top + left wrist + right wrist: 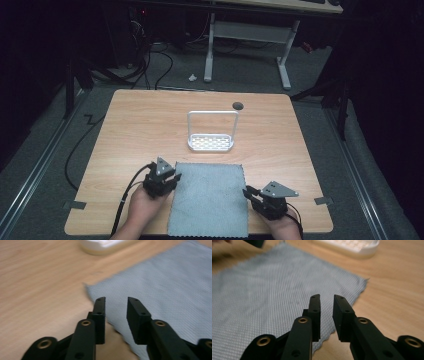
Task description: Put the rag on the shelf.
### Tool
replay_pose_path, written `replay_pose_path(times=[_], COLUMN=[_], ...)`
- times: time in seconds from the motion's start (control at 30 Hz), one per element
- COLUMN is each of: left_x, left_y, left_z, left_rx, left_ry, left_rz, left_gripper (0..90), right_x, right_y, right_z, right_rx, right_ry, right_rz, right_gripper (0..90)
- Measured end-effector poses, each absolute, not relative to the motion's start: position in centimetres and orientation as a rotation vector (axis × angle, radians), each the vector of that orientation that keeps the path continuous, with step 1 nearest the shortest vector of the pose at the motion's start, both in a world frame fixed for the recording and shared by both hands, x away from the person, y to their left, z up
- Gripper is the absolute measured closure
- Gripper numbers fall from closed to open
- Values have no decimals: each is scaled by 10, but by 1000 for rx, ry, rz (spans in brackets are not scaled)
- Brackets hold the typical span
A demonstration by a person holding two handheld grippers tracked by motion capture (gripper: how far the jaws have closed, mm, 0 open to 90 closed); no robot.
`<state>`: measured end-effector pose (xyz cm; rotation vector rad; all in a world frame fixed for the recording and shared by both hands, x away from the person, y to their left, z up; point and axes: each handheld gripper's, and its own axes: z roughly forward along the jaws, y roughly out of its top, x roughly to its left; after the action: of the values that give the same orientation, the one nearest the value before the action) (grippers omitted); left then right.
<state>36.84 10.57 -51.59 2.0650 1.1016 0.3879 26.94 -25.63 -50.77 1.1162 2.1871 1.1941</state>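
Observation:
A grey cloth (209, 200) lies flat on the wooden table (135, 125), near its front edge. My left gripper (172, 179) sits at the cloth's far left corner, open, its tips just over the cloth's edge (162, 285) with nothing between them (116, 300). My right gripper (248, 192) is at the cloth's right edge, its jaws a narrow gap apart (327, 297) above the cloth (262, 290), gripping nothing. A white rack (212, 144) with a tall wire handle stands just behind the cloth; its base shows blurred in the left gripper view (100, 245) and in the right gripper view (352, 246).
A small round hole (238, 105) is in the table behind the rack. Beyond the table stand the white legs of a desk (210, 55), with cables on the floor (150, 65). Both hands rest at the table's front edge.

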Motion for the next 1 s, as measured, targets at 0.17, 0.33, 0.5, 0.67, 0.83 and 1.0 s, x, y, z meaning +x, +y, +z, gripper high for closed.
replay_pose_path(times=[0.17,0.33,0.5,0.67,0.83,1.0], left_x=[388,394,398,395,397,396], left_y=[105,99,102,99,101,103], left_z=[-527,-531,-531,-532,-533,-534], left_rx=[2027,2048,2021,2024,2012,2010], left_ry=[1151,1108,1137,1121,1122,1098], left_rz=[363,392,349,371,331,319], left_gripper=[586,631,690,815,891,896], right_x=[278,292,289,291,309,343], right_y=[-265,-271,-267,-259,-255,-250], right_z=[-508,-512,-512,-513,-510,-513], right_rx=[1133,1155,1167,1153,1148,1319], right_ry=[2136,2145,2135,2169,2184,2166], right_rz=[1175,1116,1101,1090,1032,1024], right_gripper=[759,728,702,669,638,635])
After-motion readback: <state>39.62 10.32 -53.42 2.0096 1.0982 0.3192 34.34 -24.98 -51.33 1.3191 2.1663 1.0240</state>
